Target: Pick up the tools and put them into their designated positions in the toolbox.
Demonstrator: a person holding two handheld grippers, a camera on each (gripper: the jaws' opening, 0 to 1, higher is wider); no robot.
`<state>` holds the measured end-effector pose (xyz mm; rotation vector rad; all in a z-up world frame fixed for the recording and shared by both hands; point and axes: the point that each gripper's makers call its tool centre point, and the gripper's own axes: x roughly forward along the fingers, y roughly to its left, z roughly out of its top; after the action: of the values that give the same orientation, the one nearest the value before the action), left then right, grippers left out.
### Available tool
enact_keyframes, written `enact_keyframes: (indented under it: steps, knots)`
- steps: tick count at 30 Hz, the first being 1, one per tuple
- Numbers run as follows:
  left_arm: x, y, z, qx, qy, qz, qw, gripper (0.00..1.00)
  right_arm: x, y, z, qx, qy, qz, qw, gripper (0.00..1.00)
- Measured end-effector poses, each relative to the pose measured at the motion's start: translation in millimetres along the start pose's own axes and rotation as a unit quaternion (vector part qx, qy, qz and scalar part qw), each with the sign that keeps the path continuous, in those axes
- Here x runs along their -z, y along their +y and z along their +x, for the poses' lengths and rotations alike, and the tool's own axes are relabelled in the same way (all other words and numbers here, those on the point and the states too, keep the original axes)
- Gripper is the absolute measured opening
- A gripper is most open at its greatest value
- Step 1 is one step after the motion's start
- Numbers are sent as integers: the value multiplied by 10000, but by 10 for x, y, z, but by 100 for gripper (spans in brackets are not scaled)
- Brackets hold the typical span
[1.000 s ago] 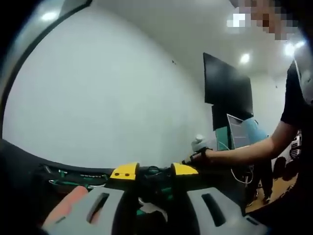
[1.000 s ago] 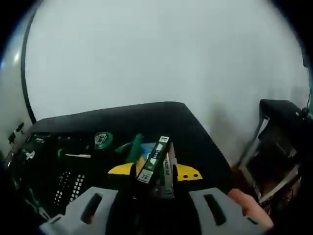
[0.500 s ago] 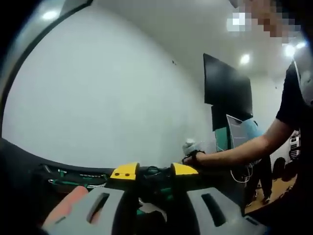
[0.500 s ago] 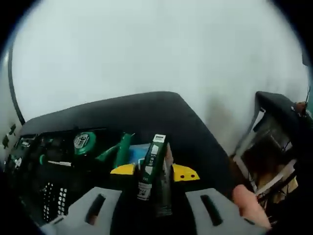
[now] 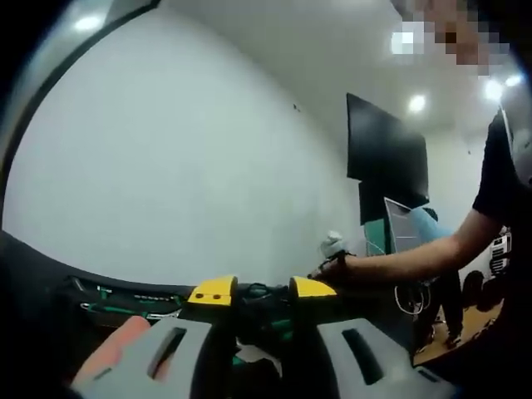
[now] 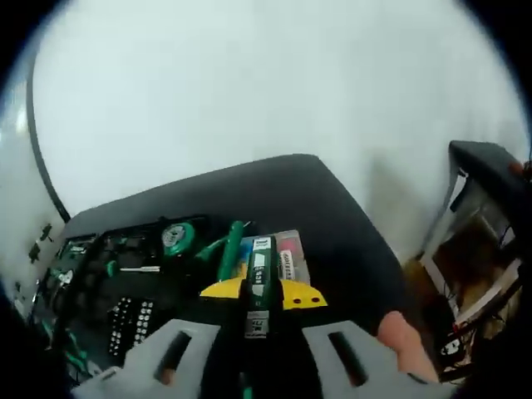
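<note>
In the right gripper view, my right gripper is shut on a narrow dark green tool with white labels, which points forward along the jaws. It is held above a black table. The open black toolbox lies below to the left and holds a green tape measure, a green-handled screwdriver and a bit set. In the left gripper view, my left gripper has its yellow-tipped jaws apart over dark, green-marked tools, with nothing clearly gripped.
A pink and blue card packet lies on the table under the held tool. A black stand is off the table's right edge. The person's arm reaches in from the right, before a black wall screen.
The held green tool, tilted earlier, now lies straight along the right jaws, and the right view has shifted over the toolbox. The left gripper stays put; the person's arm shifted slightly.
</note>
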<state>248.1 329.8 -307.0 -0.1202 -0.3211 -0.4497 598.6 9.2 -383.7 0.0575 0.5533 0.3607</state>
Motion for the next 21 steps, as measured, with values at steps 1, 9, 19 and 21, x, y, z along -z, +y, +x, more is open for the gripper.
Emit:
enact_keyframes:
  steps: [1, 9, 19, 21]
  knots:
    - [1, -2, 1, 1, 2, 3, 10000, 26, -75, 75, -65, -264, -50, 364, 9990, 0]
    - [7, -4, 5, -1, 21, 13, 10000, 26, -51, 246, -77, -135, 277, -683, 9972, 2]
    - [27, 5, 10, -7, 55, 32, 10000, 25, 260, 287, -206, -818, 737, 443, 9929, 14]
    - [23, 2, 8, -2, 46, 30, 10000, 25, 338, 292, -232, -1065, 829, 1114, 9846, 14]
